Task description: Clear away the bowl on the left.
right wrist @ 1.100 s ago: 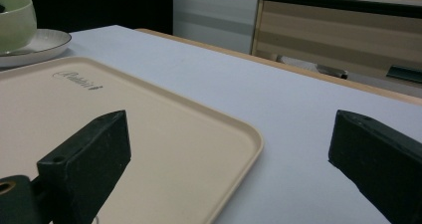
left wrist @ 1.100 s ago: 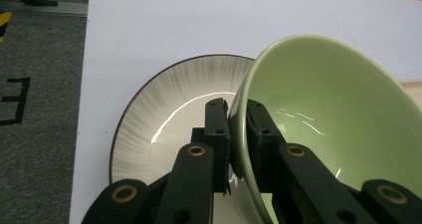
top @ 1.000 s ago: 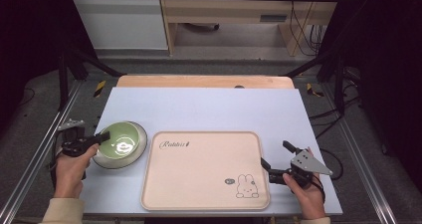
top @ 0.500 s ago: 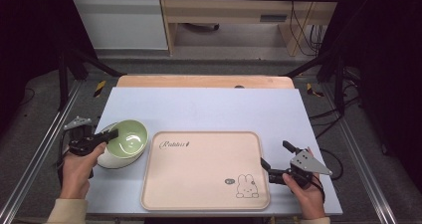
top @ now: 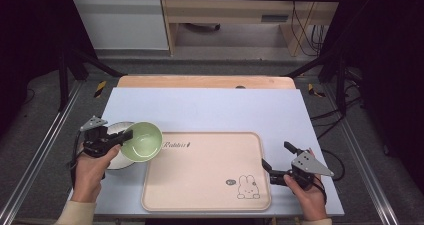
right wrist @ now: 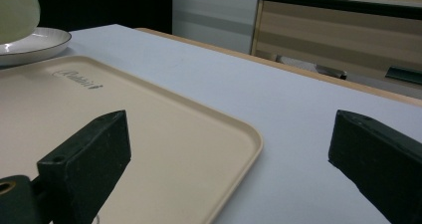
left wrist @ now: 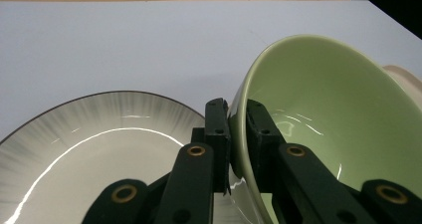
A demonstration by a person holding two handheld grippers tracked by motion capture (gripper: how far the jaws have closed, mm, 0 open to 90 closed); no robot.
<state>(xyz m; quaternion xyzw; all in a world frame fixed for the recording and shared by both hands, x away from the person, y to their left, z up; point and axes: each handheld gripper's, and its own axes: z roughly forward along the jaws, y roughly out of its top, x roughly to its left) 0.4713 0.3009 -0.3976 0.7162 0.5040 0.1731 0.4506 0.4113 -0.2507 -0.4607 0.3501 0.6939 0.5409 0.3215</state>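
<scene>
Fingers (left wrist: pixel 219 134) of the left gripper (top: pixel 116 139) are squeezed tight on the rim of the round light green ceramic bowl (top: pixel 141 141), one finger outside the wall and one inside. In the left gripper view the rim sits pinched between the two black pads. The green bowl is tipped up on its side, so its open mouth faces toward the right and the near side of the table, not straight up. It is held off the table, at the left edge of the scene, just left of the pale pink plastic tray (top: pixel 200 185) with a little rabbit picture.

Under and behind the green bowl lies a round white plate with a dark rim (top: pixel 116 161), flat on the light blue table top (top: pixel 210 110). The bowl hangs partly over this plate.

On the right side, the right gripper (top: pixel 277 162) rests near the tray's right edge. Its two black fingers (right wrist: pixel 87 157) stand wide apart, with nothing between them. They point left, toward the tray.
</scene>
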